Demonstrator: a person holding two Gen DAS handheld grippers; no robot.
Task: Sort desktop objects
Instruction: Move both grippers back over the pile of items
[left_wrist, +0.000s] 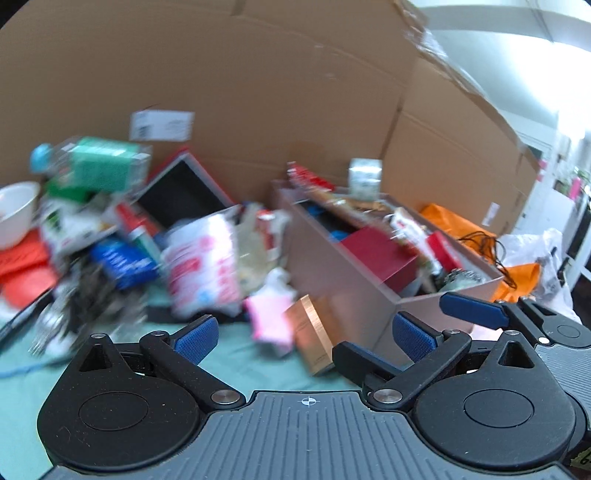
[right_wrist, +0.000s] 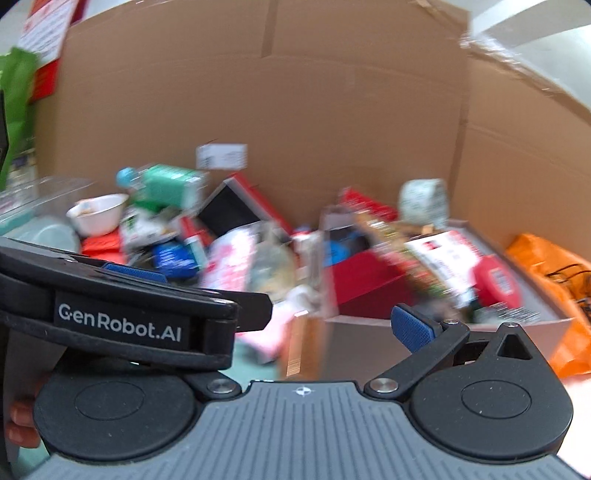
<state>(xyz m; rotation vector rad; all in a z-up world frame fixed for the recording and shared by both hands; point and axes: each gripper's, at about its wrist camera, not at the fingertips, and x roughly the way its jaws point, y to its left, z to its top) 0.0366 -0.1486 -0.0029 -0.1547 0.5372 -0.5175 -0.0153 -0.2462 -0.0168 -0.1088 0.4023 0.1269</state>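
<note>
A: Cardboard is seen behind everything: a tall brown wall with a white label stuck on it, its print too blurred to be read.

B: And at the left edge of the green-covered bench?

A: A white bowl is set there, with a bottle with a green label lying above a heap of packets. The writing on the pink-and-white packet cannot be made out. A copper-coloured box is found just beside the grey open box, which is filled with a red box and other packets. An orange bag lies toward the right edge.

B: The tools?

A: The left gripper is held wide apart, nothing between its blue pads. In the right wrist view, "GenRobot.AI" is read in white on that gripper's side. The right gripper is partly covered by it; one blue pad is shown, so its spread cannot be told.
</note>
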